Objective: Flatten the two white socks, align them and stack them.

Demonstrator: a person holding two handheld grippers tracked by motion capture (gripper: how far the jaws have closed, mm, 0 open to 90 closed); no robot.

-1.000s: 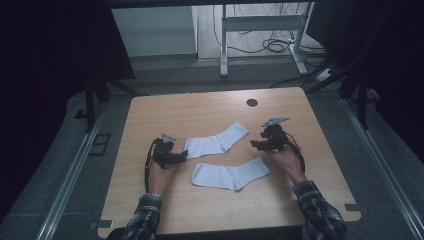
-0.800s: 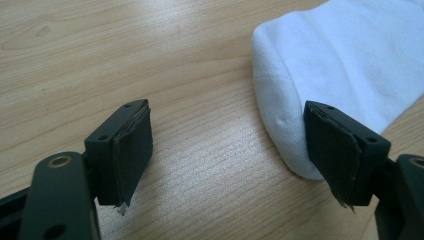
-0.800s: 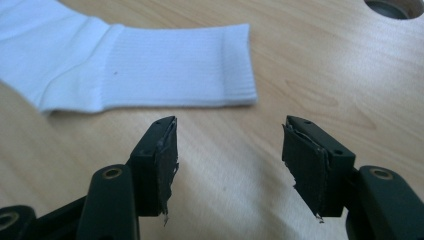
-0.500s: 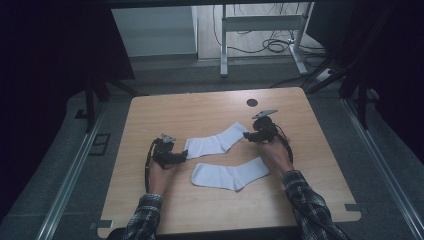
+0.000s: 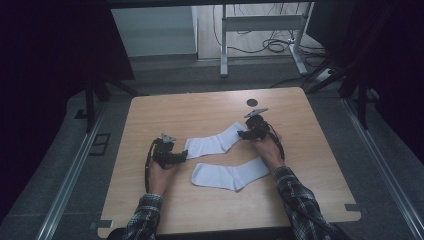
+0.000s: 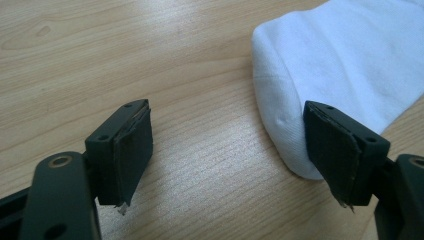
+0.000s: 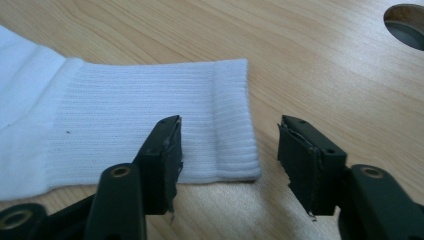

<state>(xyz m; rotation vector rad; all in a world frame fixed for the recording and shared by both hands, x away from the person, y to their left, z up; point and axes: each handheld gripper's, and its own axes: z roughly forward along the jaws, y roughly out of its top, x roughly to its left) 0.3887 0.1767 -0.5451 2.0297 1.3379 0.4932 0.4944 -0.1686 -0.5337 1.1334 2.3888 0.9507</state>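
Nearest you, one white cotton sock (image 5: 230,175) lies flat on the light wooden table (image 5: 200,110), between your forearms. Just beyond it, your left gripper (image 5: 181,157) rests on the table with its jaws spread, the toe of the second white sock (image 5: 214,144) touching the right jaw. Farther right, your right gripper (image 5: 242,134) has its jaws spread too, straddling that sock's ribbed cuff (image 7: 232,120) at its corner. A round dark hole in the tabletop (image 5: 252,102) sits just past it.
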